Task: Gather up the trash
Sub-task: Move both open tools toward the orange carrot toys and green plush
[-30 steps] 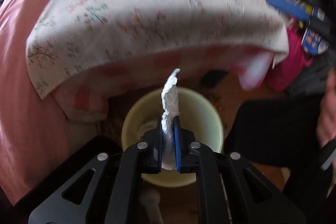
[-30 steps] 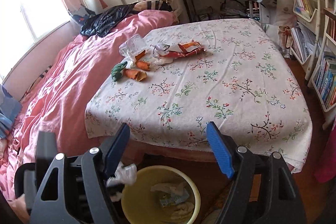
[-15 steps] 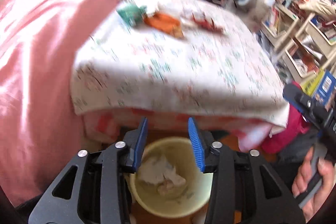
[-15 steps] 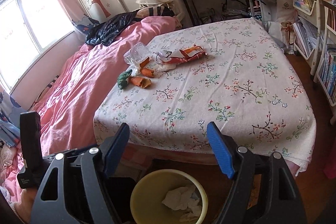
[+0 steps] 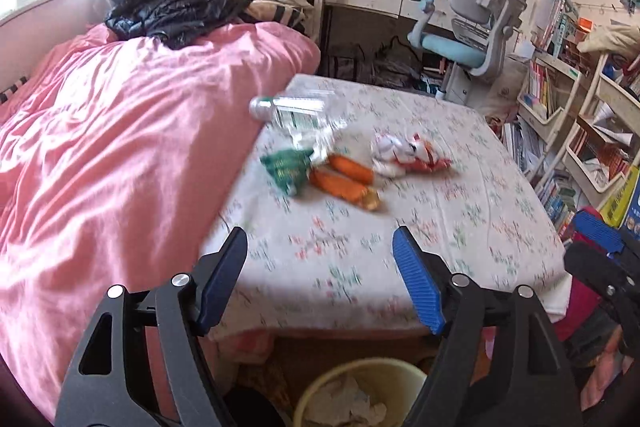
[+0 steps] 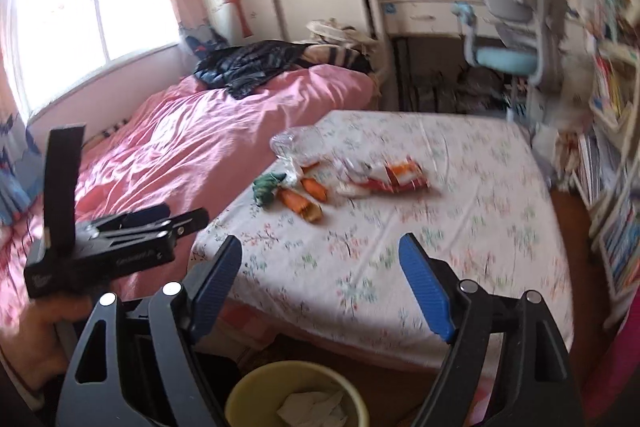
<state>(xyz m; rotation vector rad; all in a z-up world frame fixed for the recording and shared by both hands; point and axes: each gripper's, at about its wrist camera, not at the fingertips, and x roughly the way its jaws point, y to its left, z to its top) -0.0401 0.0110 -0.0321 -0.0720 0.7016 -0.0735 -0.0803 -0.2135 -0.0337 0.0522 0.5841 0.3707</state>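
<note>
Trash lies on the floral tablecloth [image 5: 420,227]: a clear plastic bottle [image 5: 296,113], a green wrapper [image 5: 286,167], orange wrappers [image 5: 344,181] and a red-and-white wrapper [image 5: 408,155]. The same pile shows in the right wrist view, with the green wrapper [image 6: 266,187], orange wrappers [image 6: 300,201] and red-and-white wrapper [image 6: 388,177]. A yellow bin [image 5: 356,393] with crumpled paper stands on the floor below the table's near edge; it also shows in the right wrist view [image 6: 296,395]. My left gripper [image 5: 320,275] is open and empty above the bin. My right gripper [image 6: 320,281] is open and empty.
A pink bed cover [image 5: 120,147] lies left of the table with a black jacket [image 5: 176,13] on it. A grey-blue desk chair [image 5: 476,39] and desk stand behind. Bookshelves [image 5: 568,131] line the right side. The left gripper's body [image 6: 104,247] shows at left in the right wrist view.
My left gripper opened and dropped the white tissue into the yellow bin, then lifted and tilted up toward the table. The right gripper stayed open and also tilted up.
</note>
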